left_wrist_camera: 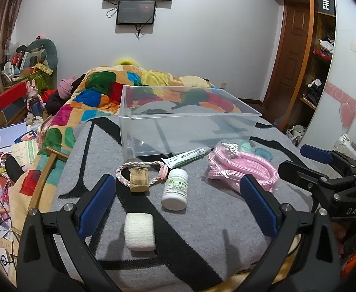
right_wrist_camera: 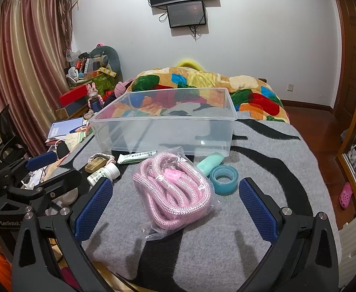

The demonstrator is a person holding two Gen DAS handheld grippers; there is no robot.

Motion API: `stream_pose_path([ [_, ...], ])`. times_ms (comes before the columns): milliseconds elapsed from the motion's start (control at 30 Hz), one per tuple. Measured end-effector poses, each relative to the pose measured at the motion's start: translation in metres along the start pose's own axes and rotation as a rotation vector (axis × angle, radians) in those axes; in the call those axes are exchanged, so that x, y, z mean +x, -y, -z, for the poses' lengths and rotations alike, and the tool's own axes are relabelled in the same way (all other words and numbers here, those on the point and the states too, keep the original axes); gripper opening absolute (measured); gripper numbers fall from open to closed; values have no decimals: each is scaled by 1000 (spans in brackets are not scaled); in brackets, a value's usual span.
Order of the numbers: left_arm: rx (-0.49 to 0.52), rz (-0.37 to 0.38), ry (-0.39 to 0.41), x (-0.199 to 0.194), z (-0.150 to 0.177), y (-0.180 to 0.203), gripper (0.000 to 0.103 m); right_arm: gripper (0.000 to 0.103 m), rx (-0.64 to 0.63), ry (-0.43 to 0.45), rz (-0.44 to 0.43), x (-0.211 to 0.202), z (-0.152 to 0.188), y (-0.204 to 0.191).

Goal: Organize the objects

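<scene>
The left tool is open, with its two blue pads wide apart, and it holds nothing. It hangs above the grey and black blanket on the bed. Between its fingers, close to the left pad, lies a white gauze roll. A little farther ahead lies a white pill bottle on its side, and to the left of the bottle there is a braided bracelet with a small brown block on it. Beyond the bottle lies a white ointment tube, just in front of the clear plastic box, which shows nothing inside.

The right tool is open too and grips nothing. Between its pads lies a bag of pink rope. Ahead of the right pad stands a blue tape roll, and a mint-green tube lies just beside it, near the front wall of the box. A colourful quilt is heaped behind the box.
</scene>
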State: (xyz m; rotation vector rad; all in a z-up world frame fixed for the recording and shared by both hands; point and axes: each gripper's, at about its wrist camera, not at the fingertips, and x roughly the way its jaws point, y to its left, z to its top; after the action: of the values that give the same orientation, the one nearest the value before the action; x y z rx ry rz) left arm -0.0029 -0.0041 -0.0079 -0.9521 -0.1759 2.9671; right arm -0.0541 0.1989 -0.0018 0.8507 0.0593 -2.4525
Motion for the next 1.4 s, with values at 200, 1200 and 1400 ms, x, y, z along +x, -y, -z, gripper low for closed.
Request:
stream_pose_path([
  [200,4,2,-1,0,0,2,103,103,2,-1,-3,0,0,0],
  [1200,17,3,-5,0,2,6,103,103,3,-1,-9,-2,0,-2],
  [1400,12,6,-15,0,3,4,103,103,5,-9,-15,-2,0,-3],
])
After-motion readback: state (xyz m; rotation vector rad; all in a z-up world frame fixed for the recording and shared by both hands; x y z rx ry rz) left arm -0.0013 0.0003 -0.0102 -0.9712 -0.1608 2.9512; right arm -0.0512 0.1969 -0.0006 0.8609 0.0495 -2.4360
